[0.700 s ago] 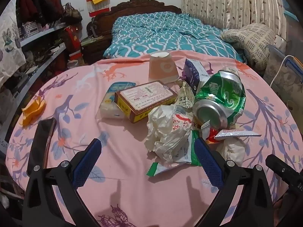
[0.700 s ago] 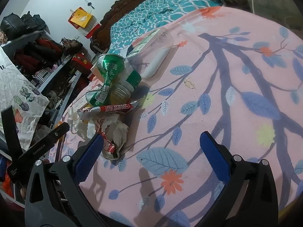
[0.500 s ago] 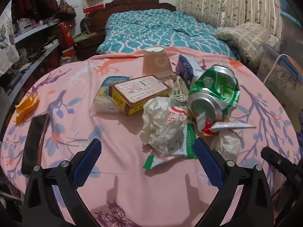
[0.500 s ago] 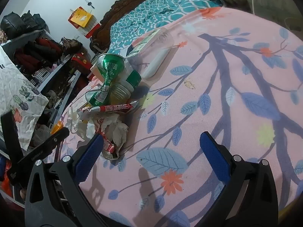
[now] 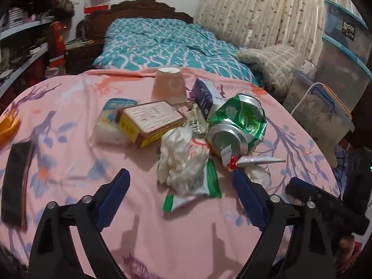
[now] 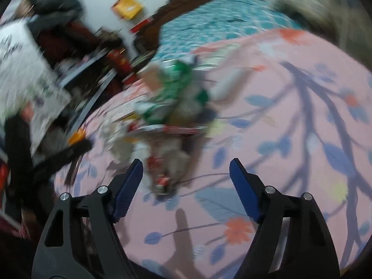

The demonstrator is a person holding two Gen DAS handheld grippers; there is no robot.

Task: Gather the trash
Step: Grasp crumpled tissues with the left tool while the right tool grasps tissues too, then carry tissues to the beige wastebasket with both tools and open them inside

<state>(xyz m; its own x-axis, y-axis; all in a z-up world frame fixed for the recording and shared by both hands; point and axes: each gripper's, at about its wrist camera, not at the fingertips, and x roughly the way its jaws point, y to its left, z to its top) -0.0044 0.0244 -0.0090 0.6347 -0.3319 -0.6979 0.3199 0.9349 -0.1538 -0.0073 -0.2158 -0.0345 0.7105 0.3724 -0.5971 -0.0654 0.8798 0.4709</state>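
Note:
A heap of trash lies on the pink flowered table [image 5: 69, 158]: a crushed green can [image 5: 239, 125], crumpled white paper [image 5: 179, 160], a green-and-white wrapper [image 5: 193, 193], a squeezed tube [image 5: 255, 161], a yellow-brown box [image 5: 151, 121], a tissue pack [image 5: 111, 121], an upturned paper cup [image 5: 169, 86] and a purple carton [image 5: 204, 97]. My left gripper [image 5: 181, 197] is open, just short of the wrapper. My right gripper [image 6: 186, 186] is open and empty; its view is blurred, with the can [image 6: 174, 93] and a crumpled wrapper [image 6: 162, 172] ahead between the fingers.
A black phone [image 5: 16, 181] and an orange peel [image 5: 8, 125] lie at the table's left. A bed [image 5: 162, 46] stands behind, shelves at left, plastic storage boxes [image 5: 325, 107] at right. The right gripper's tip [image 5: 325, 204] shows at lower right.
My left gripper has drawn back and risen slightly, swinging rightwards. My right gripper is moving fast towards the heap, blurring its view, and its jaws have narrowed a little.

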